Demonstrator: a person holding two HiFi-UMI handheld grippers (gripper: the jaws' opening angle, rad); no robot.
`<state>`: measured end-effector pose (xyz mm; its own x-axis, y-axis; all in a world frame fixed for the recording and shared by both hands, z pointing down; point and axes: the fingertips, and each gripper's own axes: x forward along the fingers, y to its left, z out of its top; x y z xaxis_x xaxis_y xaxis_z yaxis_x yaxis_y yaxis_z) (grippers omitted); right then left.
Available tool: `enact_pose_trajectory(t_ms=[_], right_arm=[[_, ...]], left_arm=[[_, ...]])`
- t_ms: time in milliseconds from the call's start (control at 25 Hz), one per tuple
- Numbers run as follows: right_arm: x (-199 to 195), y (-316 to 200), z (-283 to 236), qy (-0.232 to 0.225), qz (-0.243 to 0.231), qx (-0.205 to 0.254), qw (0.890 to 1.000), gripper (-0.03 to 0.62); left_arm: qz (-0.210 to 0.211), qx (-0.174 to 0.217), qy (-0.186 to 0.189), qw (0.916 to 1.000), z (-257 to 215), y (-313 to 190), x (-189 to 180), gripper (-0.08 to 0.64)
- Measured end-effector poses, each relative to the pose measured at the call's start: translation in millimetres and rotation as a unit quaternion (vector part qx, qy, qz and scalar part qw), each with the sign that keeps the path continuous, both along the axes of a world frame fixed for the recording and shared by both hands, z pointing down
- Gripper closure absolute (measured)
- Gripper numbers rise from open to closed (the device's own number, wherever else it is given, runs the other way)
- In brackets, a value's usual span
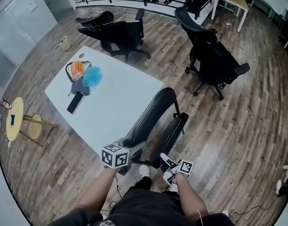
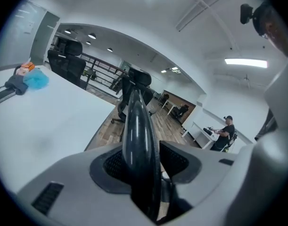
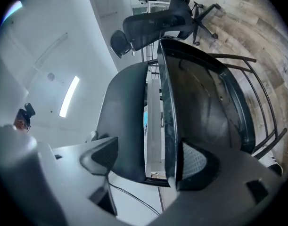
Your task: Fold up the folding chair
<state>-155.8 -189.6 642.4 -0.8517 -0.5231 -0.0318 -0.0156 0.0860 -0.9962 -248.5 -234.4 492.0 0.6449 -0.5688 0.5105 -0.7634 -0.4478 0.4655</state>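
The black folding chair (image 1: 155, 109) stands nearly folded beside the white table, its seat (image 1: 174, 128) drawn up close to the backrest. My left gripper (image 1: 129, 146) is shut on the backrest's near edge; in the left gripper view that dark curved edge (image 2: 136, 126) runs straight between the pads (image 2: 111, 166). My right gripper (image 1: 164, 159) sits lower right at the seat's near end. In the right gripper view its jaws (image 3: 148, 161) straddle the backrest panel (image 3: 125, 107) and the seat (image 3: 205, 102), one pad against each, with a narrow gap between the two panels.
The white table (image 1: 115, 102) carries an orange object, a blue cloth (image 1: 92, 76) and dark items. Black office chairs (image 1: 118, 32) (image 1: 212, 55) stand beyond on the wooden floor. A small yellow round table (image 1: 14, 117) is at left. A person (image 2: 225, 131) sits at a far desk.
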Motion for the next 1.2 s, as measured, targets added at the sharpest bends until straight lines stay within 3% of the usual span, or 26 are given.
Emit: enact_pose_trajectory(t_ms=[320, 560, 1200], right_arm=[[-83.2, -32.1, -2.3, -0.001, -0.008, -0.014, 1.000, 0.225], [-113.8, -45.5, 0.7, 0.001, -0.009, -0.012, 1.000, 0.225], [-153.2, -60.8, 12.1, 0.025, -0.016, -0.029, 0.999, 0.225]], left_arm=[[0.006, -0.004, 0.043, 0.9990, -11.1, -6.4, -21.7, 0.371], [0.001, 0.009, 0.005, 1.0000, -2.4, -17.0, -47.9, 0.373], [-0.001, 0.007, -0.019, 0.9998, 9.8, -36.5, -94.6, 0.373]])
